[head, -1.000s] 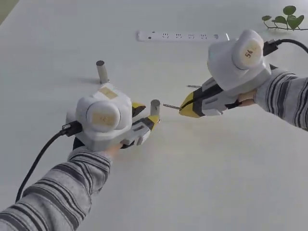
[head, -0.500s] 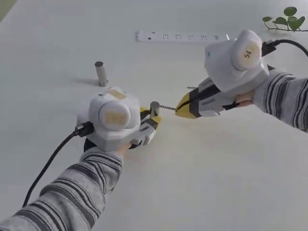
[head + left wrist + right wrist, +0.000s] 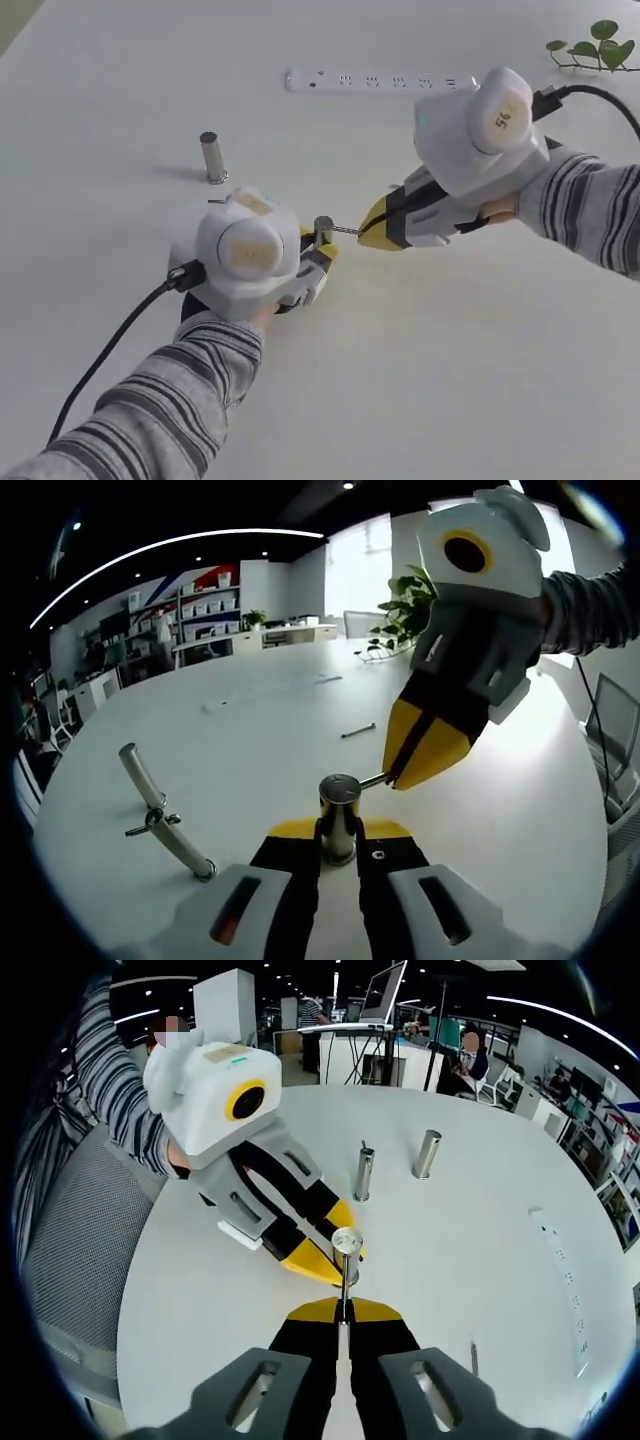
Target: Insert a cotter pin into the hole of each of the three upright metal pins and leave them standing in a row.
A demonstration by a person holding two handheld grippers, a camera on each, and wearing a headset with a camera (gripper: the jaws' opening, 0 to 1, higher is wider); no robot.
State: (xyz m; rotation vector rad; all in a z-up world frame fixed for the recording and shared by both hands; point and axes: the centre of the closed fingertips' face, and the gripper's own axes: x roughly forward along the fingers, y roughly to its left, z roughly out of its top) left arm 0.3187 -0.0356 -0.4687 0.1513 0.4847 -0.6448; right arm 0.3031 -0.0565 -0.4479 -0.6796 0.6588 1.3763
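Advanced, right gripper (image 3: 368,232) pinches thin cotter pin (image 3: 343,1282); left gripper (image 3: 318,246) clamps cylindrical metal pin (image 3: 339,802).

Too small: metal pin (image 3: 339,805) hole, cotter pin (image 3: 372,779) tip.

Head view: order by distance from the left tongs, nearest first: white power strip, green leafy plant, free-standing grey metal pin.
1. Free-standing grey metal pin, up-left of the left tongs.
2. White power strip, top centre.
3. Green leafy plant, top-right corner.
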